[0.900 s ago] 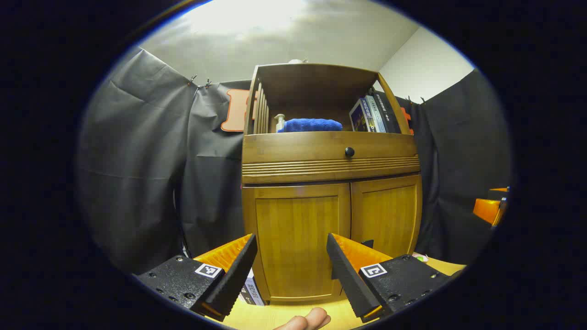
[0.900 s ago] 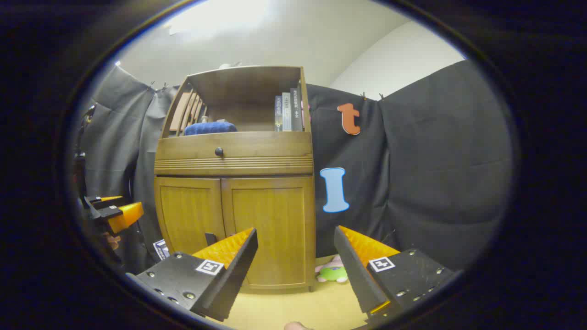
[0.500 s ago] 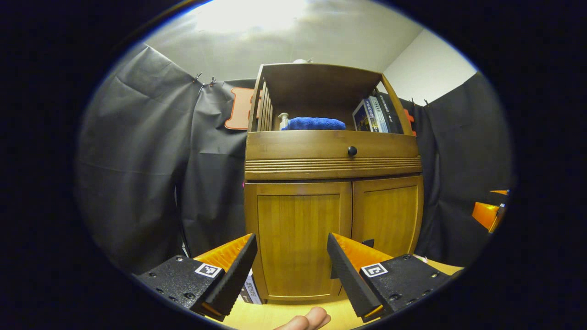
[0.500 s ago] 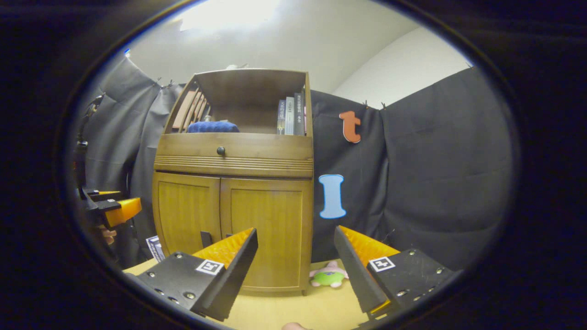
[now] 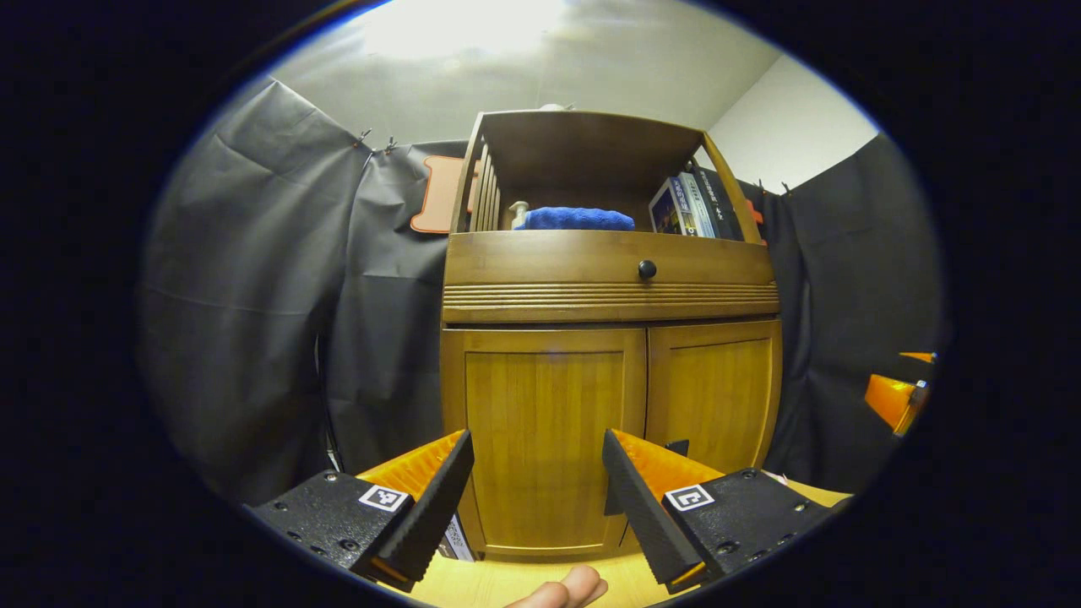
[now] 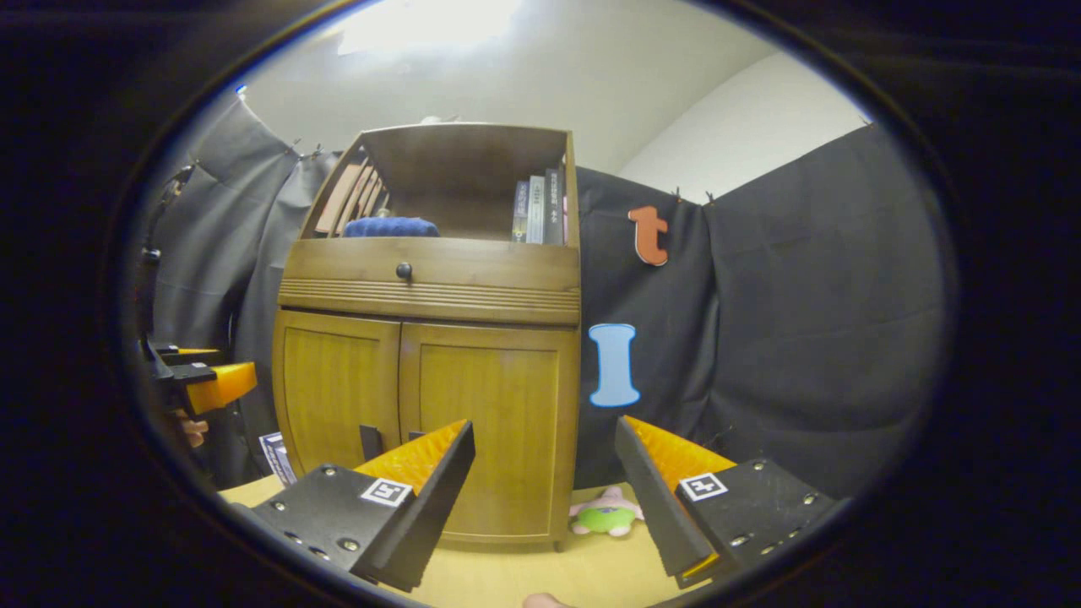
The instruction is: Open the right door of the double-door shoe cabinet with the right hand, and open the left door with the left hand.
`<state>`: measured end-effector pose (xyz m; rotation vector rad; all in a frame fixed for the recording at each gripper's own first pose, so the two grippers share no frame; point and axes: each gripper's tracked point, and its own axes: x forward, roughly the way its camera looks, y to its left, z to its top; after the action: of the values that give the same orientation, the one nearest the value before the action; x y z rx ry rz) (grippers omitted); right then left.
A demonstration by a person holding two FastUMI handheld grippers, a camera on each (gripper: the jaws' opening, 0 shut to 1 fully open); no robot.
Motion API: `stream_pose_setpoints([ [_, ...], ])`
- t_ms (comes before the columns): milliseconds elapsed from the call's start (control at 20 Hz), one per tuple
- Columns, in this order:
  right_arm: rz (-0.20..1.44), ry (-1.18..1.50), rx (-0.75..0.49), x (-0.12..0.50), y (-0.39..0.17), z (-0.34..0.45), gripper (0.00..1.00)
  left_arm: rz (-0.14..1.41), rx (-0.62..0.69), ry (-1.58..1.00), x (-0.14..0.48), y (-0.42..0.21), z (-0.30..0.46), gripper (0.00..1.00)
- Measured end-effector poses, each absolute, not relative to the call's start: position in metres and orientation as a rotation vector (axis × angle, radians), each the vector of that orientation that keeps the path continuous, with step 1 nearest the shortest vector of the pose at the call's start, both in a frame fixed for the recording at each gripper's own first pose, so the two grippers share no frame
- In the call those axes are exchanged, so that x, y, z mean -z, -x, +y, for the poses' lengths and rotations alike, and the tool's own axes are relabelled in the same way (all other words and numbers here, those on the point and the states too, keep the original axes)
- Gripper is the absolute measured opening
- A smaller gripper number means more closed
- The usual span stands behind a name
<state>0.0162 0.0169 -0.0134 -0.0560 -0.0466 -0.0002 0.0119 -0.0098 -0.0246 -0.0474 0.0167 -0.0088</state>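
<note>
Both tongs hang released, jaws spread and gripping nothing. Compared with a moment ago, the left gripper has edged closer to the shoe cabinet, whose panelled wooden left door stands shut straight ahead. The right gripper has sunk slightly, aimed level at the closed right door. A ribbed moulding runs under the round-knobbed drawer.

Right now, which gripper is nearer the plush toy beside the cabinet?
Right. The right gripper is open just left of the plush toy; the left gripper faces the cabinet's left door.
</note>
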Motion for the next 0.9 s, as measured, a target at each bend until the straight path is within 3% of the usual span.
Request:
stream_pose_setpoints([
  [100,-0.026,0.056,-0.022,0.024,-0.038,0.033,0.96,0.019,-0.003,0.048,0.028,-0.011,-0.001,0.91],
  [500,0.092,0.016,-0.154,0.092,-0.127,0.114,0.99,0.032,-0.025,0.015,0.040,0.001,0.013,0.91],
  [900,0.200,0.006,-0.203,0.164,-0.188,0.174,1.00,-0.061,-0.024,-0.007,0.021,0.028,0.025,0.96],
])
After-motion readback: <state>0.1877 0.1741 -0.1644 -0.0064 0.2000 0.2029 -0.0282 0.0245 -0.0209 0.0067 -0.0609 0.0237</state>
